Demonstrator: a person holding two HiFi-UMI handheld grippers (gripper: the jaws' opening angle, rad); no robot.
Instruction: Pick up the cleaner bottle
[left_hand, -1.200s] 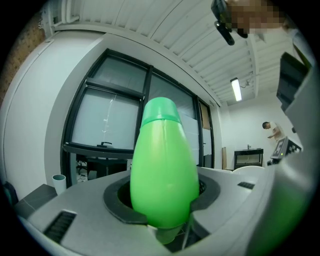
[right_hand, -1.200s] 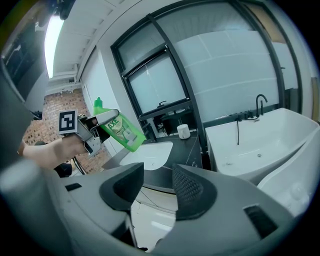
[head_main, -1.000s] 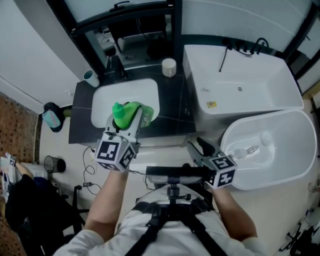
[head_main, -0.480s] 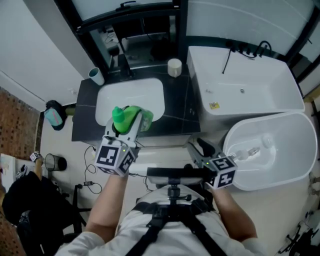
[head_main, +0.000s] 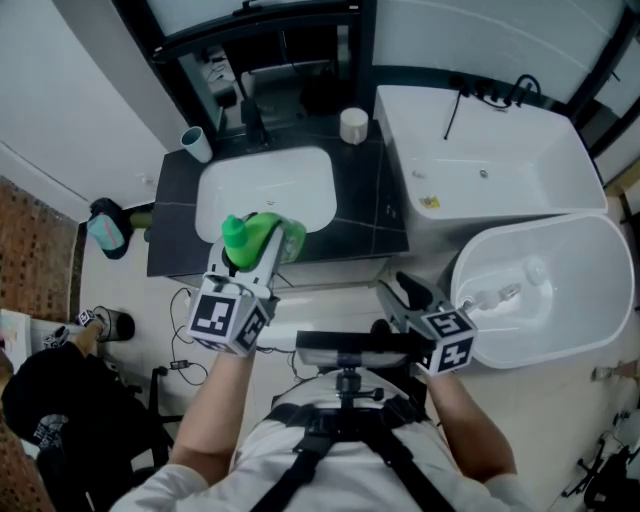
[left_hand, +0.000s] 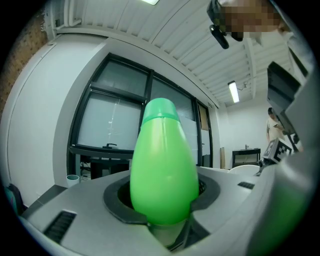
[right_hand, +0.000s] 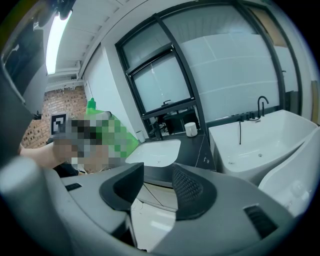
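Clamping the green cleaner bottle (left_hand: 162, 165) between its dark pads (left_hand: 116, 199), the left gripper (head_main: 258, 258) is holding it off the black counter (head_main: 372, 222), with the white sink (head_main: 300, 178) lying just beyond the fingertips (the bottle's base is hiding behind those fingers, so only cap and belly are showing). The right gripper (right_hand: 156, 194) is hanging with fingers (right_hand: 194, 192) apart and nothing between them; the oval tub (head_main: 590, 330) is sitting just right of them, and pale floor (right_hand: 150, 222) is showing below them.

Hand-held gripper (left_hand: 165, 220) clamps green cleaner bottle (left_hand: 164, 170).
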